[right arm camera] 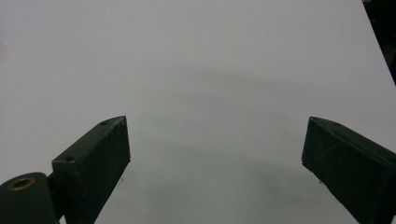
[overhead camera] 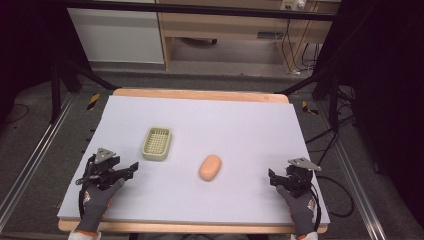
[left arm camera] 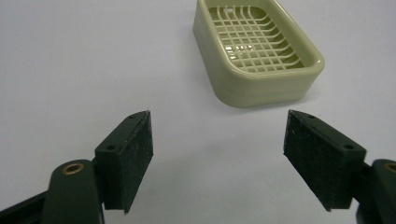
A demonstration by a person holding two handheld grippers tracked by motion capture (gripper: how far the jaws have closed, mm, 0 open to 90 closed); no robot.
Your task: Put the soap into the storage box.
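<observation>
A pale green soap dish (overhead camera: pixel 157 143) with a grid bottom sits empty on the white table mat (overhead camera: pixel 240 125), left of centre. An orange oval soap bar (overhead camera: pixel 210 167) lies to its right, nearer the front. My left gripper (overhead camera: pixel 131 169) rests at the front left, open and empty, its jaws pointing toward the soap dish (left arm camera: pixel 257 51), which lies just beyond my left gripper (left arm camera: pixel 219 140). At the front right, my right gripper (overhead camera: pixel 272 178) is open and empty. In the right gripper view, my right gripper (right arm camera: pixel 217 149) has bare mat between its jaws.
The mat covers a wooden table (overhead camera: pixel 200 94) whose edge shows at the back. Metal rails (overhead camera: pixel 30 165) run along both sides on the floor. Cables (overhead camera: pixel 345 195) lie on the floor at the right. A wooden shelf unit (overhead camera: pixel 225 35) stands behind.
</observation>
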